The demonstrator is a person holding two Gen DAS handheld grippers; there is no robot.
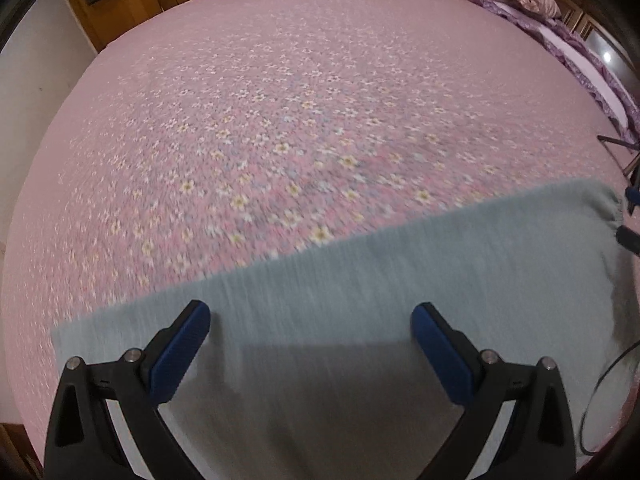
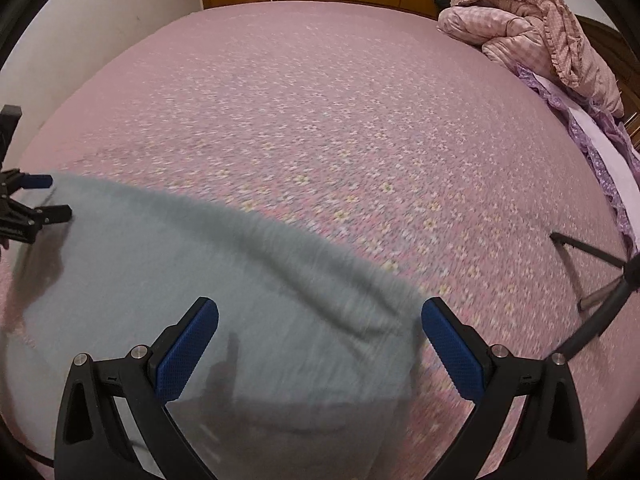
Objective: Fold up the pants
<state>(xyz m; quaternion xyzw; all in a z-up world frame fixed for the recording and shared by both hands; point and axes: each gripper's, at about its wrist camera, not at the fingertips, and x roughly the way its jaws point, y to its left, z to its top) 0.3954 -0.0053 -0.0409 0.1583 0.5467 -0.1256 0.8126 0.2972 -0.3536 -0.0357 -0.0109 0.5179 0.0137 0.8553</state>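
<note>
The grey pants [image 1: 360, 320] lie spread along the near edge of the bed [image 1: 280, 80], on its pink flowered cover; their weave is smeared by motion blur, and the lower part runs out of both views, so legs and waistband cannot be told apart with certainty. A gathered end shows at the right in the left wrist view. The left gripper [image 1: 310, 316] hovers over the cloth, jaws wide apart, holding nothing. The right gripper [image 2: 320, 312] likewise has its jaws apart above a rumpled ridge. A crumpled quilt [image 2: 532, 28] sits at the far right corner. A black tripod [image 2: 592, 280] is cut off at the right edge.
</note>
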